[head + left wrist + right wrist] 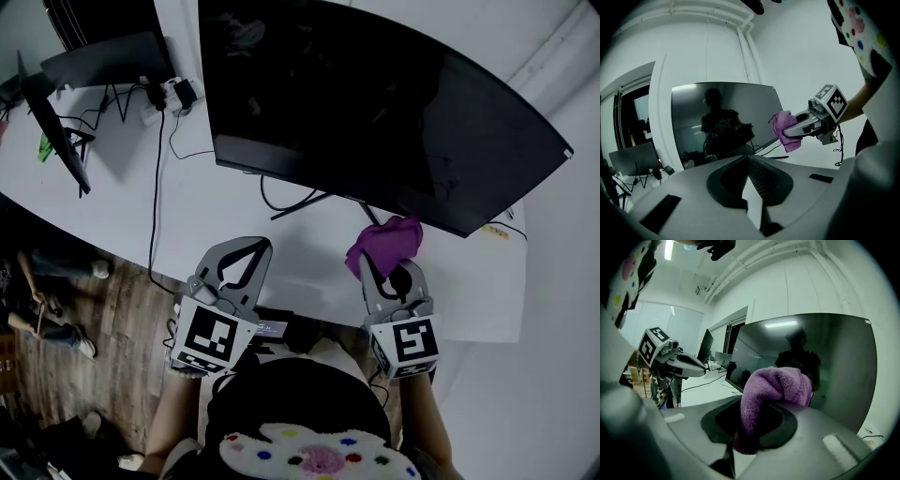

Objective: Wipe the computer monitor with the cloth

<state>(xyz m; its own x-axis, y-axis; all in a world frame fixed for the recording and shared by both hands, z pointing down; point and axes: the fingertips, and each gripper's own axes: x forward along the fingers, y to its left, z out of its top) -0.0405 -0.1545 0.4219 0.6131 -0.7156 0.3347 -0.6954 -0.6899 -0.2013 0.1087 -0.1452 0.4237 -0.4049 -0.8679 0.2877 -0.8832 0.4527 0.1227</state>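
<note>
Big curved computer monitor, screen dark, stands on a white desk. It shows a dim reflection of the person.

Right gripper: jaws pinch a purple cloth. The cloth is bunched, bulging up past the jaw tips and hanging down between them. It sits just below the monitor's lower edge, right of the monitor stand. In the right gripper view the cloth is directly in front of the screen. Whether it touches the monitor cannot be told. The gripper points forward at the monitor, with its marker cube toward the person. The right forearm reaches straight out from the body.

Left gripper: jaws pressed together, tips meeting, nothing between them. It hangs over the near desk edge, below the monitor's left lower corner and well clear of the screen. It aims at the monitor and tilts slightly right. The left forearm extends forward, roughly parallel to the right one. The two grippers are apart, side by side.

Left of the monitor there is a second dark screen on a thin stand. A power strip lies behind the monitor's left edge. A black cable runs from it across the desk and down toward the wooden floor.
</note>
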